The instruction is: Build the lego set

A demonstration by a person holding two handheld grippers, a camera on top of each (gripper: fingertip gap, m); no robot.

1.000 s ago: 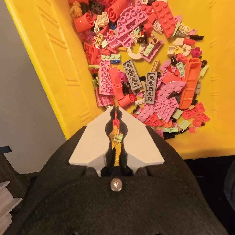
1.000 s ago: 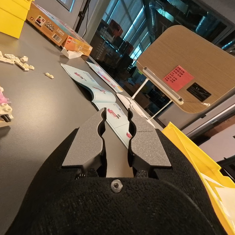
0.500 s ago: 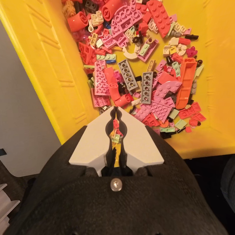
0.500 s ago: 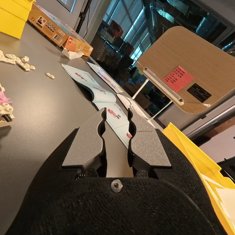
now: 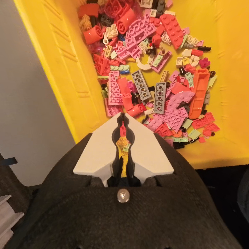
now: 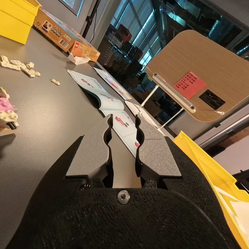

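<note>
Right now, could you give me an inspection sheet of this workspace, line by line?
Surface: dark grey table, mostly bare.
Job's things: yellow bin holding a heap of pink, coral, grey and orange building bricks.
Clutter: open instruction booklet, cardboard box, loose white bricks, a small pink and white build.
Grippers: left gripper shut, empty, over the bin's bricks; right gripper open, empty, above the booklet.
Cables: one dark cable hanging by a stand.
Surroundings: wooden board with a pink note, large windows behind.
</note>
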